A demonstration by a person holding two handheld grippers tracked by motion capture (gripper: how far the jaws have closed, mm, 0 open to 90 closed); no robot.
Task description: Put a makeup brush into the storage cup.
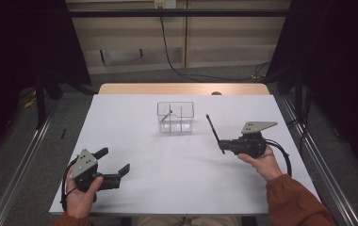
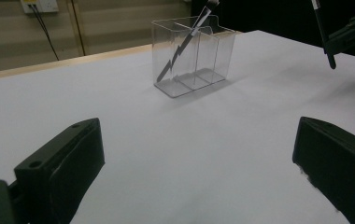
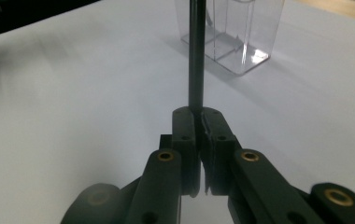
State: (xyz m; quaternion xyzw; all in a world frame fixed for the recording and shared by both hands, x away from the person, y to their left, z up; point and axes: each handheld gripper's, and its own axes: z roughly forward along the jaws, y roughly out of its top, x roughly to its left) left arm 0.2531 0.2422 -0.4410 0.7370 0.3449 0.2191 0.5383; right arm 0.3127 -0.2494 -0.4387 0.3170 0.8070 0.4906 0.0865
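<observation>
A clear plastic organiser (image 1: 175, 117) with several compartments stands upright on the white table (image 1: 167, 174), a little past its middle. A thin pen (image 1: 166, 116) leans inside its left compartment. My right gripper (image 1: 223, 143) hovers right of the organiser, shut on a black pen (image 1: 213, 131) whose far end points up and away. In the right gripper view the jaws (image 3: 198, 116) pinch the black pen (image 3: 195, 56) in front of the organiser (image 3: 241, 37). My left gripper (image 1: 114, 160) rests at the front left, open and empty. Its view (image 2: 199, 158) faces the organiser (image 2: 192, 56).
A wooden strip (image 1: 182, 88) borders the table's far edge, with a small dark object (image 1: 216, 93) on it. Metal rails (image 1: 17, 174) run along both sides on the floor. Cables (image 1: 177, 66) trail across the floor behind.
</observation>
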